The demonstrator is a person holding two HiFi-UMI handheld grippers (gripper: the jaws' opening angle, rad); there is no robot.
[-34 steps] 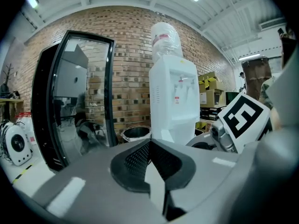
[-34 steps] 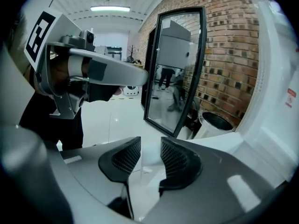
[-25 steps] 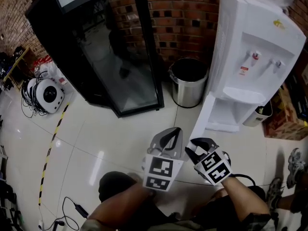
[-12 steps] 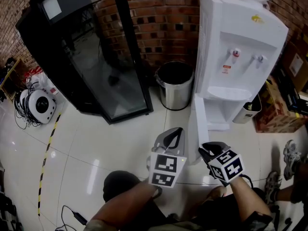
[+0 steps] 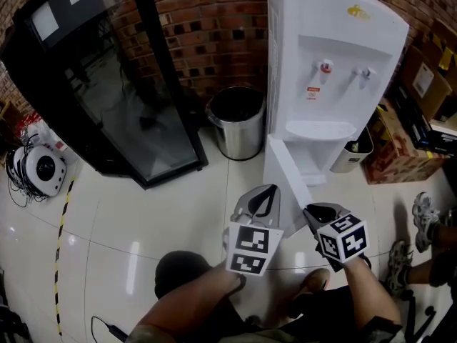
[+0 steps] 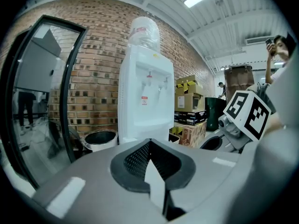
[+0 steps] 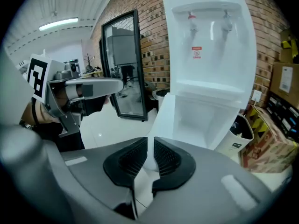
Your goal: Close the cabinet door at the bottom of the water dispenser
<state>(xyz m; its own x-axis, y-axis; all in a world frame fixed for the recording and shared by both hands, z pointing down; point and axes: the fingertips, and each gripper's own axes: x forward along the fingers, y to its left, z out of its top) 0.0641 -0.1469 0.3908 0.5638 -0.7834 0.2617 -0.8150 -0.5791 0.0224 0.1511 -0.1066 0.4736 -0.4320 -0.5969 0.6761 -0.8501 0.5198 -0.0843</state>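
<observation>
Door (image 5: pixel 285 181) stood open, untouched; right gripper (image 5: pixel 321 211), jaws just narrowed to an empty slit, should push its free edge squarely toward the dispenser (image 5: pixel 325 70); left gripper (image 5: pixel 268 191) was pinched together.

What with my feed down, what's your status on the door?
Left gripper shut, empty. Right gripper just been closing, slim gap, nothing gripped. Door open, edge just ahead of right. Nothing in its swing.

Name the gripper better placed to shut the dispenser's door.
Right, likely. The door sits edge-on straight ahead of the right gripper, whose empty jaws have just been closing; the left gripper stands beside it.
</observation>
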